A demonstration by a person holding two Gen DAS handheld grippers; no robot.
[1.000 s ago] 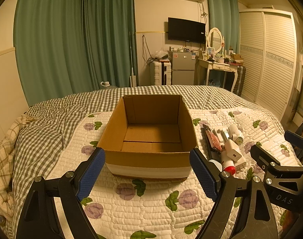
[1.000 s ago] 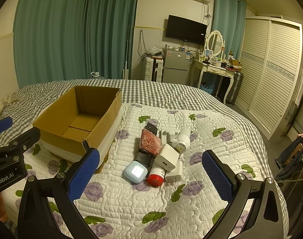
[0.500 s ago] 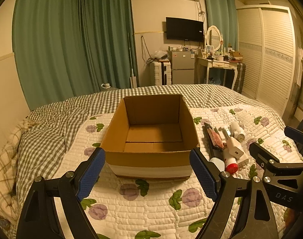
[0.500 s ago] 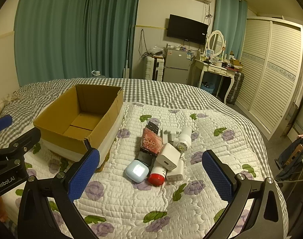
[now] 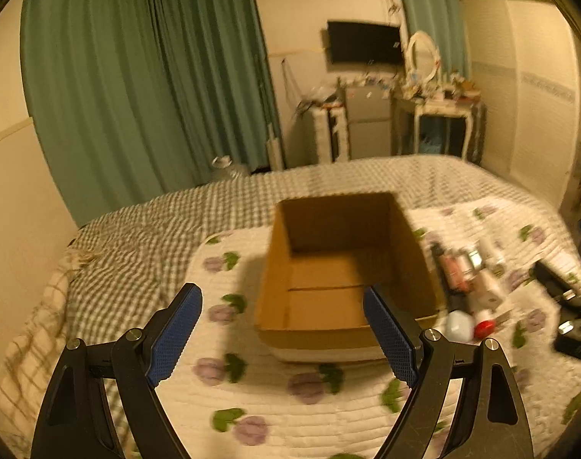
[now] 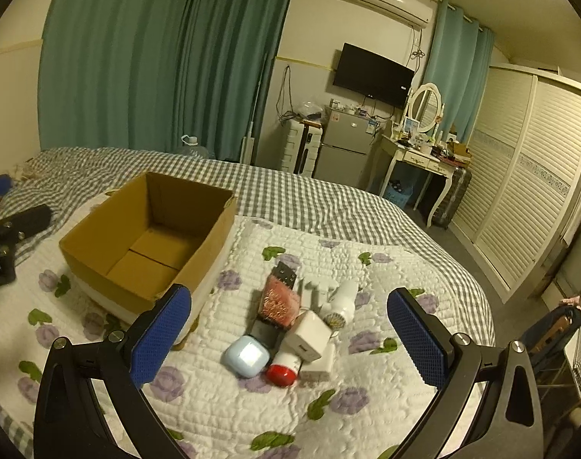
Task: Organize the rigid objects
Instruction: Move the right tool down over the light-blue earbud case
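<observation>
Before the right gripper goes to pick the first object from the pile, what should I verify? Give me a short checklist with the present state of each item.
1. Right gripper open and holding nothing: ok.
2. Left gripper open and holding nothing: ok.
3. Cardboard box open on top, nothing seen inside: ok.
4. Pile on the quilt beside the box, in front of the right gripper: ok.
5. Light blue case at the near edge of the pile, top free: ok.
6. White charger separate from its neighbours: not ok, it leans on other items.
</observation>
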